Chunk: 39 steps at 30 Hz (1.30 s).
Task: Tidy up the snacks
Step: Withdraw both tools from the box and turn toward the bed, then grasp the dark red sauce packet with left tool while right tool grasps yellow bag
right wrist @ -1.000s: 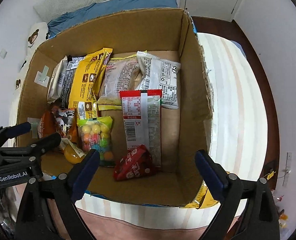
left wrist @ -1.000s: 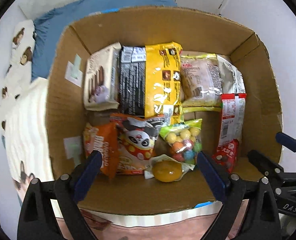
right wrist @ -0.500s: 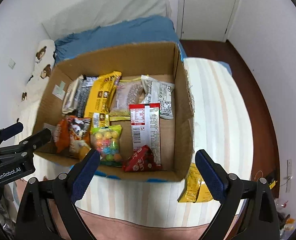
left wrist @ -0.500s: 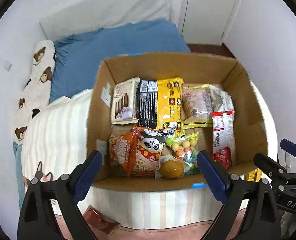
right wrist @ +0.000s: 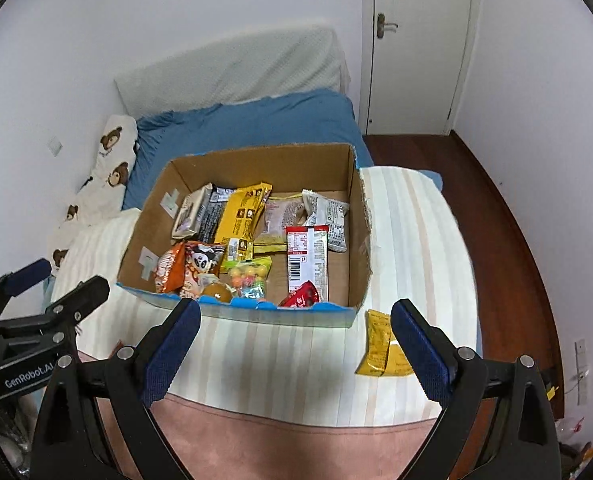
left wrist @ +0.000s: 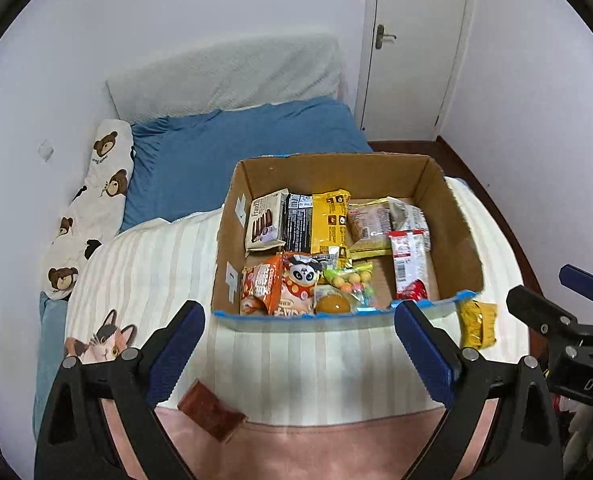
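We hold both grippers above the near edge of the bed, short of the cardboard box. The left gripper is spread wide and empty; the right gripper likewise. The box sits on a striped blanket, packed with snacks. 2 packets lie outside it: a yellow packet just beside its near right corner, and a brown packet near its left front, by the left gripper.

Matt cardboard box, glossy wrappers
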Tool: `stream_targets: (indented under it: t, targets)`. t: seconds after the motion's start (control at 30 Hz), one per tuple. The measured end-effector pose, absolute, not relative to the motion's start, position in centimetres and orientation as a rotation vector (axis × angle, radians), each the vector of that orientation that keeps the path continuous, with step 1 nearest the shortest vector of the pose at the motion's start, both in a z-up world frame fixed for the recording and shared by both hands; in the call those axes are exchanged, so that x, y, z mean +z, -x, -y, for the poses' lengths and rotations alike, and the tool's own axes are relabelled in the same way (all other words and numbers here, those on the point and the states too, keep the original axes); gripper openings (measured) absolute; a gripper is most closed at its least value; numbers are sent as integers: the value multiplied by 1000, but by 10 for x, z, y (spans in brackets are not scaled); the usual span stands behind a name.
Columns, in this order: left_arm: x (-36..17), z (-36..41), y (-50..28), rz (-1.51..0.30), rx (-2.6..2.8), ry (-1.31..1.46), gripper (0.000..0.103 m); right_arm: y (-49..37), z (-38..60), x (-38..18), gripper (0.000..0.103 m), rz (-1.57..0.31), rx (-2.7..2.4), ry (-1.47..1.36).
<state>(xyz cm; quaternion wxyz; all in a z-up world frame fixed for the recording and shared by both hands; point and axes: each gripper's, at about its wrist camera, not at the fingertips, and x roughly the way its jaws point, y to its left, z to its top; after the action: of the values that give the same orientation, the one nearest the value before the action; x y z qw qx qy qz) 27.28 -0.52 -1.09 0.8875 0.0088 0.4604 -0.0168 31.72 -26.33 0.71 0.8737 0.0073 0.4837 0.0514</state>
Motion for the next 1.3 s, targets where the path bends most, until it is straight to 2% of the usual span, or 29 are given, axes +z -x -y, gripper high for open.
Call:
stream_targets:
  t: [0.47,0.57,0.87,1.1,1.17,1.2,1.23,1.3]
  targets:
    - [11,9,-224,-889,-41,15,97,-268,278,35,102,-945,151,-120]
    - [-4,5,-229,-917,-40,47,103,-274,295,21,102,-961,124,-163]
    - [-103,-19,-249,-1120,99,172,103,-331,375,-108,102,-1200,-50,-284]
    - [-159,-44,-243,-1250,209,259,103,-370,385,-192,102,-1317,-113,-204]
    - [-173,-60,-238,-1285,250,311,103,-377,383,-212,97,-1349,-134,-184]
    - [-177,-67,-235,-1297,270,337,103,-376,382,-220,80,-1366,-141,-189]
    - [-181,-75,-232,-1305,290,363,103,-374,381,-227,71,-1381,-145,-199]
    - [-187,-94,-224,-1318,333,405,103,-364,371,-232,71,-1368,-134,-188]
